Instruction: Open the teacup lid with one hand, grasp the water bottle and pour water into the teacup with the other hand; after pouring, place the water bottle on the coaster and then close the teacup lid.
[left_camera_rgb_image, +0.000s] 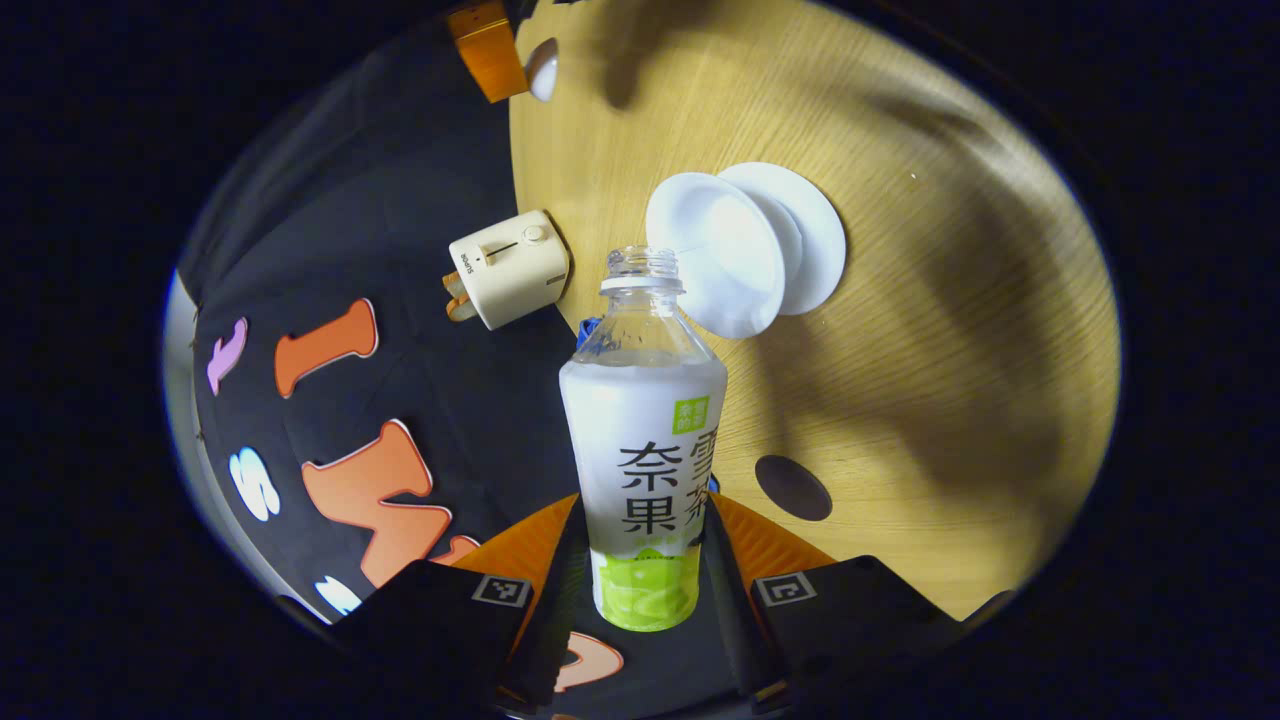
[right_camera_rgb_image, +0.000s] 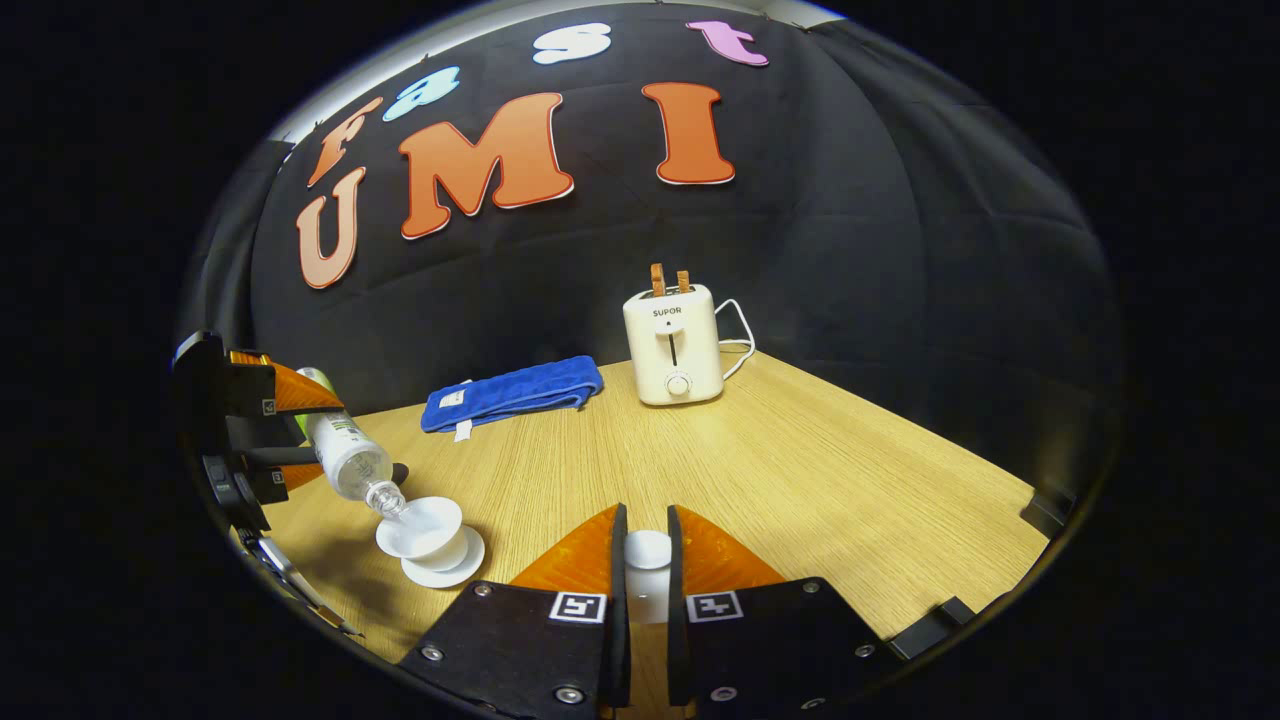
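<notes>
My left gripper (left_camera_rgb_image: 643, 520) is shut on the water bottle (left_camera_rgb_image: 640, 440), an uncapped clear bottle with a white and green label. In the right gripper view the bottle (right_camera_rgb_image: 345, 450) tilts down from the left gripper (right_camera_rgb_image: 300, 430), its mouth just over the white teacup (right_camera_rgb_image: 425, 525) on its saucer (right_camera_rgb_image: 450, 575). The teacup (left_camera_rgb_image: 715, 255) is uncovered, and I cannot make out a water stream. My right gripper (right_camera_rgb_image: 646, 520) is shut on the white teacup lid (right_camera_rgb_image: 648, 555), held above the table to the cup's right. The dark round coaster (left_camera_rgb_image: 793, 487) lies on the table beside the bottle.
A cream toaster (right_camera_rgb_image: 672, 345) with two slices in it stands at the back of the wooden table (right_camera_rgb_image: 800, 470). A folded blue towel (right_camera_rgb_image: 515, 392) lies to its left along the black cloth wall. The toaster's white cord trails off behind it.
</notes>
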